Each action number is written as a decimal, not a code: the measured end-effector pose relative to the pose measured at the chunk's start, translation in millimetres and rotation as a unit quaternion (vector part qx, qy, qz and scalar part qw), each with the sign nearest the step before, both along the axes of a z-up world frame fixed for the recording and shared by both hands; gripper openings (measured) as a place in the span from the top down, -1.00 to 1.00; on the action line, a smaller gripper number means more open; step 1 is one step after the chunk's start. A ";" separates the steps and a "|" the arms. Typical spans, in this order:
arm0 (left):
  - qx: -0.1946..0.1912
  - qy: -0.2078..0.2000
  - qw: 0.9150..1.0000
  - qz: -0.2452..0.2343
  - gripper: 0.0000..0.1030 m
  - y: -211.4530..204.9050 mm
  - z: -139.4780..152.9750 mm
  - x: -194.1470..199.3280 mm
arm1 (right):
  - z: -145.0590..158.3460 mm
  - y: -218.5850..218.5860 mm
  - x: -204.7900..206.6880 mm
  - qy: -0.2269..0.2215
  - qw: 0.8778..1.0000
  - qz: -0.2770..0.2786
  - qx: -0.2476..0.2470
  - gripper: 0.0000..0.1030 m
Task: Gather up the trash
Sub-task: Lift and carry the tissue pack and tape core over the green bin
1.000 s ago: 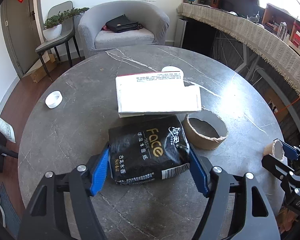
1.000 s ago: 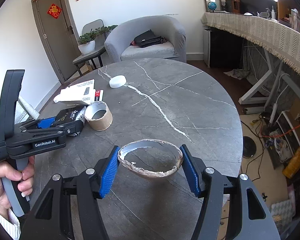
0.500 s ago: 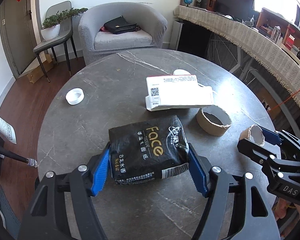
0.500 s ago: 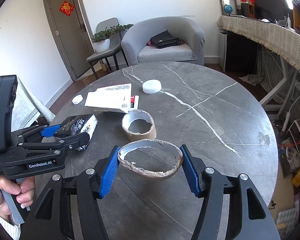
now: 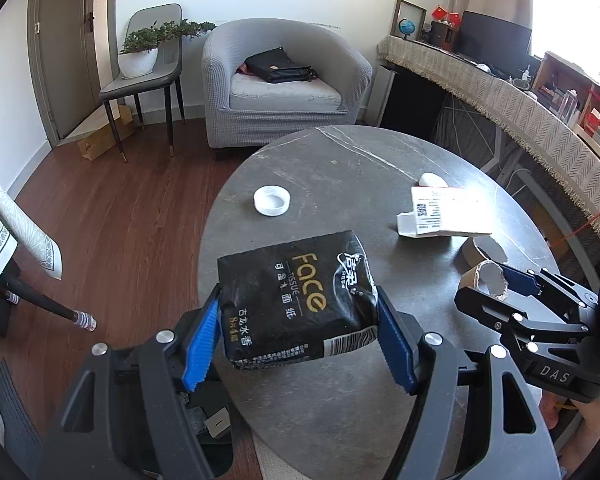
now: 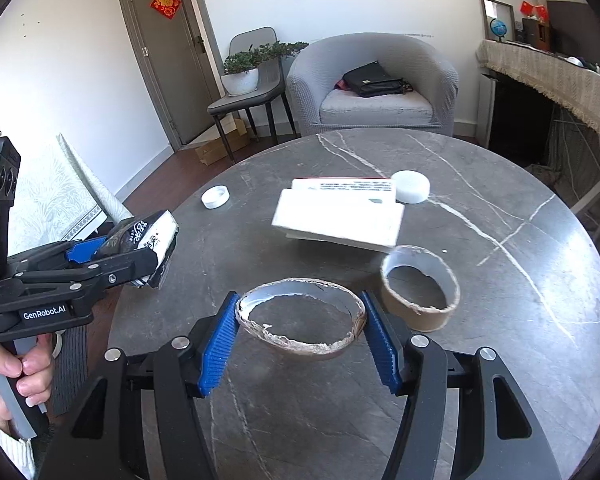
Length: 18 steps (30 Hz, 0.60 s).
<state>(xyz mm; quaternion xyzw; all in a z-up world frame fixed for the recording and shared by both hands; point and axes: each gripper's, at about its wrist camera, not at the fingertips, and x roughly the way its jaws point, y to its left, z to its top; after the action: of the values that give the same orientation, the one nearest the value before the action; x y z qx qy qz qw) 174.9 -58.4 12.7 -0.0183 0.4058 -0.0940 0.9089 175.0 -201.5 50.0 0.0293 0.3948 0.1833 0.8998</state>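
Note:
My left gripper [image 5: 298, 336] is shut on a black tissue pack [image 5: 296, 296] and holds it in the air over the table's left edge; it also shows in the right wrist view [image 6: 148, 240]. My right gripper [image 6: 300, 332] is shut on a torn cardboard tape ring [image 6: 300, 320], held above the round grey marble table [image 6: 500, 360]. That ring shows in the left wrist view [image 5: 486, 282] at the right. On the table lie a second cardboard ring [image 6: 420, 292], a white flat box [image 6: 340, 216], a white cap [image 6: 215, 196] and a white round lid [image 6: 410, 186].
A grey armchair [image 5: 280, 84] with a black bag stands beyond the table. A chair with a potted plant [image 5: 140, 56] is by the door. A long cloth-covered desk [image 5: 520, 100] runs along the right. A dark object [image 5: 208, 432] sits on the wood floor below the left gripper.
Both grippers have moved left and back from the table with their loads. The tissue pack now hangs over the table's left edge and the floor.

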 end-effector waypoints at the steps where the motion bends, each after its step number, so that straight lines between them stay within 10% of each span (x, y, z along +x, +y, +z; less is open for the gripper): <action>1: 0.001 0.000 1.000 0.002 -0.42 5.6 0.1 -0.3 | 0.1 6.0 1.3 -0.001 1.000 0.004 0.000 -0.19; 18: 0.026 0.021 0.998 0.049 -0.42 106.3 -19.1 -20.7 | 17.3 99.4 9.0 -0.025 0.998 0.059 0.015 -0.19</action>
<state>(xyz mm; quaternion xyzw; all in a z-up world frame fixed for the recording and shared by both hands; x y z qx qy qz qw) 154.2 47.9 -6.4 -0.0163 0.4260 -0.0383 0.9038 184.0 -102.1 67.2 0.0149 0.3702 0.2423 0.8967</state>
